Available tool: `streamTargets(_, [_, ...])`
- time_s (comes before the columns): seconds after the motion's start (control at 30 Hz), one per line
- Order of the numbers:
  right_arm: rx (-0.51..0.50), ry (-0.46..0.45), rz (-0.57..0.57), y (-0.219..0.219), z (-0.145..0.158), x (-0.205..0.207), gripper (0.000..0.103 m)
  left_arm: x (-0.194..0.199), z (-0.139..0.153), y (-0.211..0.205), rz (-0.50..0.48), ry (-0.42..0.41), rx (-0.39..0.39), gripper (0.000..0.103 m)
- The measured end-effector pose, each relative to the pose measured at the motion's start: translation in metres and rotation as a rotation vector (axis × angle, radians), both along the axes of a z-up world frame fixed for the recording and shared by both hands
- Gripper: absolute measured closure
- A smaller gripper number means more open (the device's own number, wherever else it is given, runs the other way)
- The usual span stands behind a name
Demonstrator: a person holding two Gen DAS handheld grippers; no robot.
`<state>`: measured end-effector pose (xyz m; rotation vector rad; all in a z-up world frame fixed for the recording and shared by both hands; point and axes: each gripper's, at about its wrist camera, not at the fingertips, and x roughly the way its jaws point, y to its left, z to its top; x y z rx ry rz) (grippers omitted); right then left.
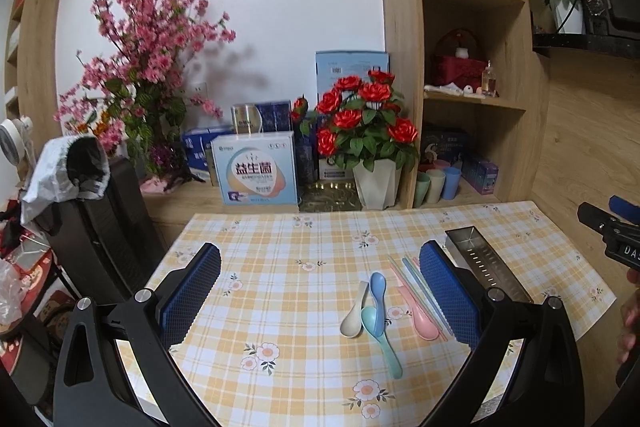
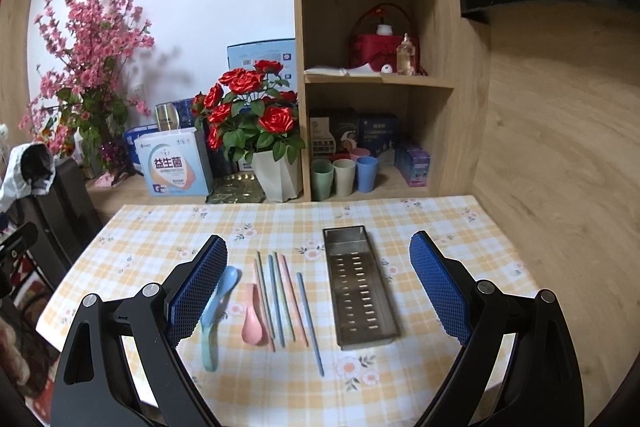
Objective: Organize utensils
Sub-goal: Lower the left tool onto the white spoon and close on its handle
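Observation:
On the checked tablecloth (image 1: 280, 307) lie a beige spoon (image 1: 354, 315), a blue spoon (image 1: 378, 291), a teal spoon (image 1: 380, 335) and a pink spoon (image 1: 420, 315). Several pastel chopsticks (image 2: 280, 295) lie beside the pink spoon (image 2: 254, 319). A steel perforated utensil tray (image 2: 358, 287) sits to their right, empty. My left gripper (image 1: 320, 279) hovers open above the spoons. Above the chopsticks and tray, my right gripper (image 2: 318, 267) is open too. The right gripper's body (image 1: 612, 231) shows at the left wrist view's right edge.
Behind the table stand a red rose pot (image 2: 276, 171), a pink blossom arrangement (image 1: 148, 67), boxes (image 1: 256, 167) and shelves holding cups (image 2: 344, 175). A dark chair (image 1: 100, 227) with cloth stands at the left. A hand (image 1: 630, 323) shows at the right edge.

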<state>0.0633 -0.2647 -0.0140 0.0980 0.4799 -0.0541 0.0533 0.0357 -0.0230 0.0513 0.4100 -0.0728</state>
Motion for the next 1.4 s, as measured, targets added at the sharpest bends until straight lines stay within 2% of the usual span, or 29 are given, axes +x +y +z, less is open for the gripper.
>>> streamTargets(0.27, [0.076, 0.084, 0.062, -0.001, -0.037, 0.048, 0.013, 0.046, -0.027, 0.002, -0.071, 0.080, -0.001, 0.006])
streamTargets(0.43, [0.118, 0.152, 0.083, -0.003, -0.068, 0.070, 0.013, 0.074, -0.053, 0.003, -0.112, 0.162, -0.031, 0.009])
streamTargets(0.57, [0.126, 0.196, 0.078, -0.004, -0.091, 0.084, 0.014, 0.097, -0.081, 0.003, -0.136, 0.245, -0.033, 0.021])
streamTargets(0.63, [0.129, 0.215, 0.072, -0.006, -0.102, 0.091, 0.014, 0.107, -0.094, 0.003, -0.151, 0.283, -0.042, 0.029])
streamTargets(0.7, [0.134, 0.237, 0.069, -0.007, -0.110, 0.097, 0.014, 0.119, -0.107, 0.002, -0.166, 0.324, -0.045, 0.042])
streamTargets(0.83, [0.141, 0.280, 0.067, -0.009, -0.127, 0.111, 0.015, 0.143, -0.131, -0.003, -0.213, 0.402, -0.073, 0.052])
streamTargets(0.87, [0.142, 0.288, 0.066, -0.011, -0.130, 0.114, 0.028, 0.147, -0.135, -0.005, -0.223, 0.414, -0.081, 0.054])
streamTargets(0.9, [0.141, 0.307, 0.059, -0.011, -0.134, 0.118, 0.034, 0.155, -0.141, -0.007, -0.241, 0.437, -0.091, 0.058])
streamTargets(1.0, [0.158, 0.332, 0.056, -0.014, -0.142, 0.127, 0.035, 0.177, -0.159, -0.015, -0.285, 0.504, -0.109, 0.068])
streamTargets(1.07, [0.156, 0.347, 0.054, -0.015, -0.146, 0.134, 0.044, 0.193, -0.172, -0.021, -0.317, 0.551, -0.118, 0.073])
streamTargets(1.2, [0.173, 0.378, 0.043, -0.018, -0.154, 0.145, 0.050, 0.222, -0.196, -0.029, -0.337, 0.628, -0.106, 0.078])
streamTargets(1.4, [0.188, 0.416, 0.028, -0.026, -0.164, 0.156, 0.051, 0.258, -0.226, -0.030, -0.333, 0.715, -0.143, 0.083])
